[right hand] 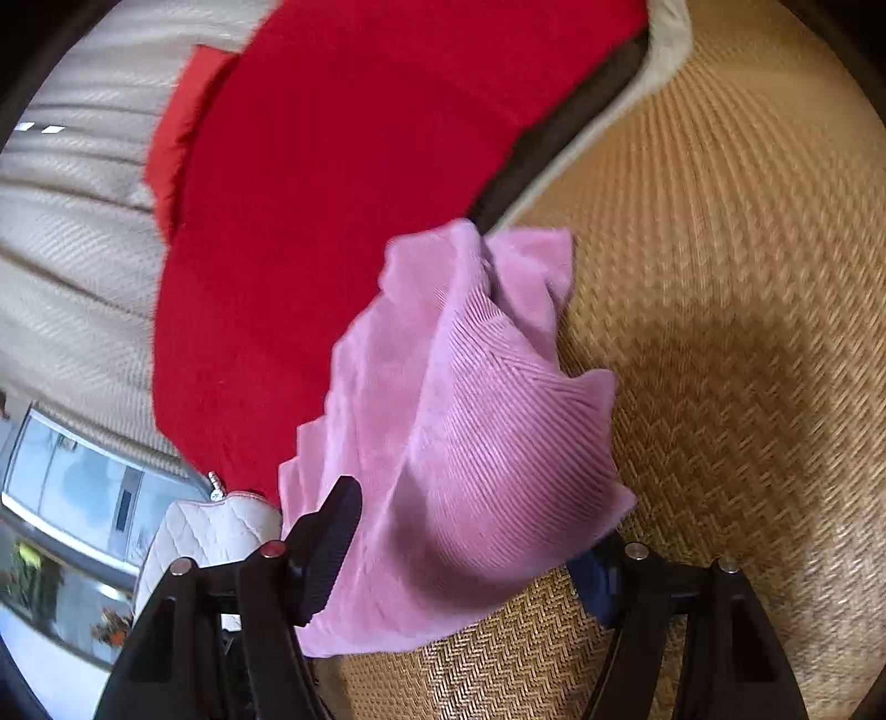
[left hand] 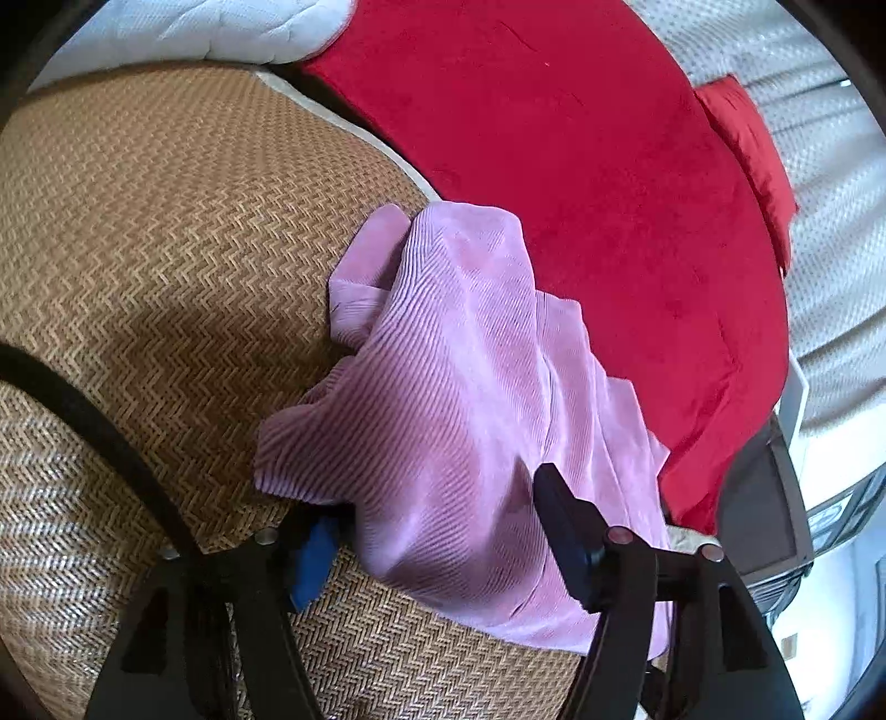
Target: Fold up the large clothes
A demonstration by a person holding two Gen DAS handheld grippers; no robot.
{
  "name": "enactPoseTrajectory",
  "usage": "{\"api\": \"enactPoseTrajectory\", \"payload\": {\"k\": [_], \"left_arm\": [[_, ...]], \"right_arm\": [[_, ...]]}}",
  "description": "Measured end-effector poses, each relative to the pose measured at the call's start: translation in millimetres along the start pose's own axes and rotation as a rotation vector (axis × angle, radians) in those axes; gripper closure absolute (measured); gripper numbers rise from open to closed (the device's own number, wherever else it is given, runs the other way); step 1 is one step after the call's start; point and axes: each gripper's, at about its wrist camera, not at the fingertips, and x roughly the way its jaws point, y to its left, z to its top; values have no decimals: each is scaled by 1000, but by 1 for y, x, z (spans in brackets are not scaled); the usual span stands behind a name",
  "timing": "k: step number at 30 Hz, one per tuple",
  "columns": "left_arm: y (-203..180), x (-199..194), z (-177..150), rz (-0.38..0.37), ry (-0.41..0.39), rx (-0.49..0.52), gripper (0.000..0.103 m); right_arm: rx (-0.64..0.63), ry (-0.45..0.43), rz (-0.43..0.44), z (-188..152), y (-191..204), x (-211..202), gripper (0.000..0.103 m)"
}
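Note:
A pink ribbed garment (left hand: pixel 459 387) hangs bunched over a woven straw mat (left hand: pixel 166 221), with its far end draped toward a red blanket (left hand: pixel 554 138). My left gripper (left hand: pixel 443 531) has its jaws wide apart with the cloth draped between and over them; the left finger is partly hidden under the cloth. In the right wrist view the same pink garment (right hand: pixel 459 443) fills the gap of my right gripper (right hand: pixel 470 554), whose jaws are also wide apart. The cloth lies over the right finger. The woven mat (right hand: pixel 720 332) lies below.
A red blanket (right hand: pixel 332 194) covers the surface beyond the mat. A pale quilted cover (left hand: pixel 221 27) lies at the far edge. A white quilted cushion (right hand: pixel 210 531) and a window (right hand: pixel 83 498) are at the lower left of the right wrist view. A black cable (left hand: pixel 83 410) crosses the mat.

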Motion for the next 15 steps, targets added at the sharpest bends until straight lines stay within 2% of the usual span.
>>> {"api": "enactPoseTrajectory", "payload": {"k": [3,5,6,9,12,15], "left_arm": [[-2,0,-1,8,-13,9,63],[-7,-2,-3,7,-22,26,75],[-10,-3,-5,15,-31,45,79],[-23,-6,-9,26,-62,99,83],[-27,-12,-13,3,-61,101,85],[-24,-28,-19,-28,-50,105,85]], "right_arm": [[-14,-31,1,4,2,8,32],[-67,-55,-61,2,1,9,55],[-90,-62,-72,1,4,9,72],[-189,-131,-97,-7,20,-3,79],[-331,-203,-151,-18,43,-12,81],[-369,-226,-166,-22,46,-15,81]]}}
